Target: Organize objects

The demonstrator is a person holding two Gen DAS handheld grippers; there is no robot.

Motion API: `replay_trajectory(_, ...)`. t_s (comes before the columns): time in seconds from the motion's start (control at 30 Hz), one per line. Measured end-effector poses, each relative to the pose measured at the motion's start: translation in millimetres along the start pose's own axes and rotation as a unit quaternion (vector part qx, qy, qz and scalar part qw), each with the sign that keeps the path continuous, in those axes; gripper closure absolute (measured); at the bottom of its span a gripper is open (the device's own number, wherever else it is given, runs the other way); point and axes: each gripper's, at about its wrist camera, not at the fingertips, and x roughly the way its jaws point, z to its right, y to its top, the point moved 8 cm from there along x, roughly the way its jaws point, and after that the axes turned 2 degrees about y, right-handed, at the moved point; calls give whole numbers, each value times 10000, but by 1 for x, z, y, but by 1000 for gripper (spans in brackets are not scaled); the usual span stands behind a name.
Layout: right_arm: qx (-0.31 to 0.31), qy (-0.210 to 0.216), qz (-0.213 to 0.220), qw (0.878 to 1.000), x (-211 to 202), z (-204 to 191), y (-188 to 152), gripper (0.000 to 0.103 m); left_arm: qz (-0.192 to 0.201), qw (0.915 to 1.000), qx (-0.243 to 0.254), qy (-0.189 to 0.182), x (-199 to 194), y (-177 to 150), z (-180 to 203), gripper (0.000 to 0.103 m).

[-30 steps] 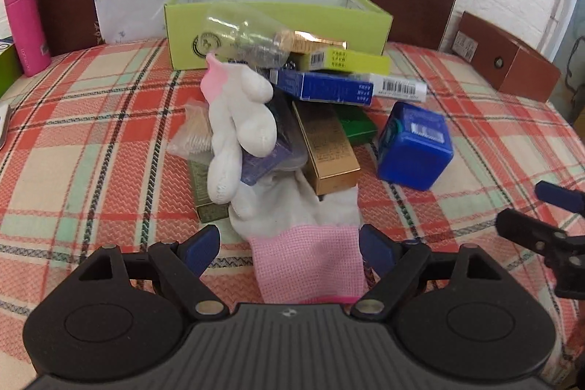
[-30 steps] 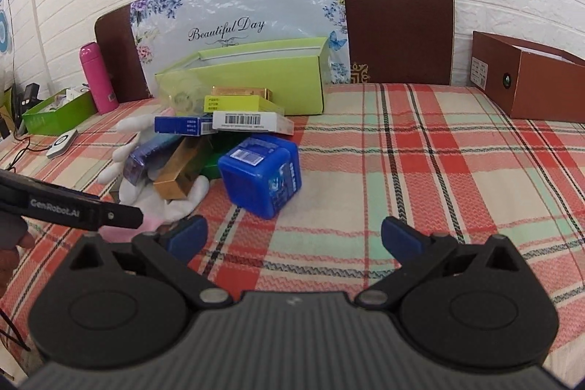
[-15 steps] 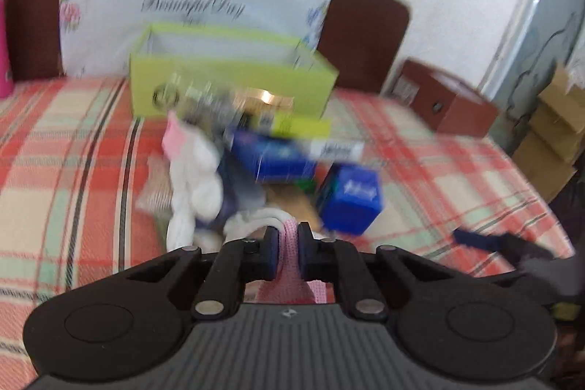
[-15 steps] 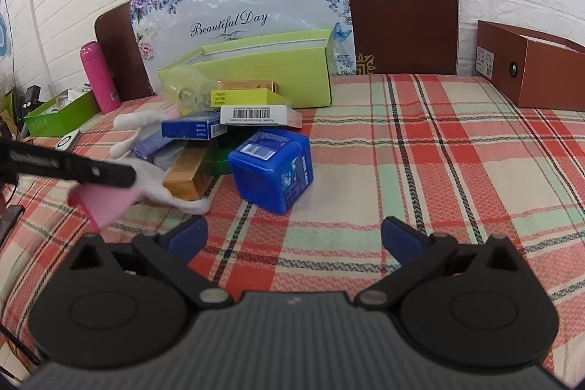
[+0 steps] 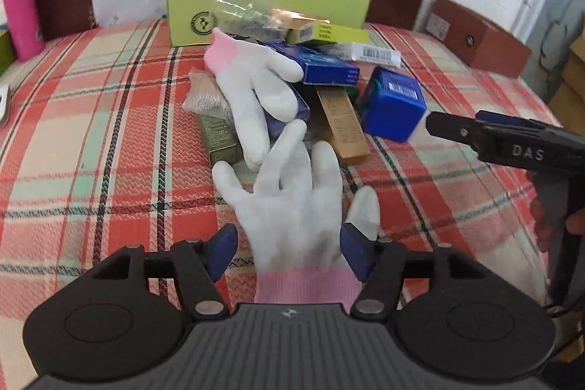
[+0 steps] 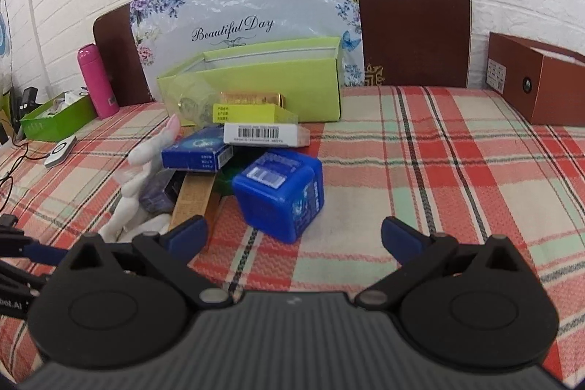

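The left gripper [image 5: 289,253] stands with jaws spread wide around the pink-cuffed white knit glove [image 5: 296,218] lying flat on the plaid tablecloth [image 5: 109,141]; the right gripper [image 6: 294,236] hangs wide apart too, holding nothing. Risk, I'd say: a grab may snag the second glove [image 5: 252,86] draped on the pile, toppling boxes. Two gloves, one blue cube box [image 6: 279,194], one open green carton [image 6: 270,79].

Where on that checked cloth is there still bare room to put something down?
The widest bare patch lies between the blue cube box and the brown box. Another lies left of the pile, between the gloves and the pink bottle. The middle is crowded: boxes and gloves heap up before the open green box, leaving little room.
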Motion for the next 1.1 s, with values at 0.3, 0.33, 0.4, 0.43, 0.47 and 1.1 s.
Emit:
replay_trajectory(0.3, -248, -144, -53, 9996, 59, -18, 12, 23, -16, 10000, -74, -15, 15, 3, 9, 26)
replay_trajectory(0.33, -280, -204, -82, 9994, 61, -16, 11, 35, -49, 10000, -71, -43, 17, 2, 11, 26)
replay_trajectory(0.4, -246, -89, -136, 9996, 55, -13, 10, 35, -65, 9998, -79, -167, 19, 1, 14, 26)
replay_trajectory(0.43, -257, -24, -172, 9995, 49, -10, 9, 35, -40, 9994, -97, -325, 19, 1, 17, 29)
replay_trajectory(0.47, -302, 31, -175, 9994, 42, -9, 8, 35, -57, 9988, -113, -482, 19, 0, 20, 40)
replay_trajectory(1.1, -1010, 159, -91, 9947, -18, 1, -24, 31, -229, 9963, 272, -778, 24, -5, 44, 61)
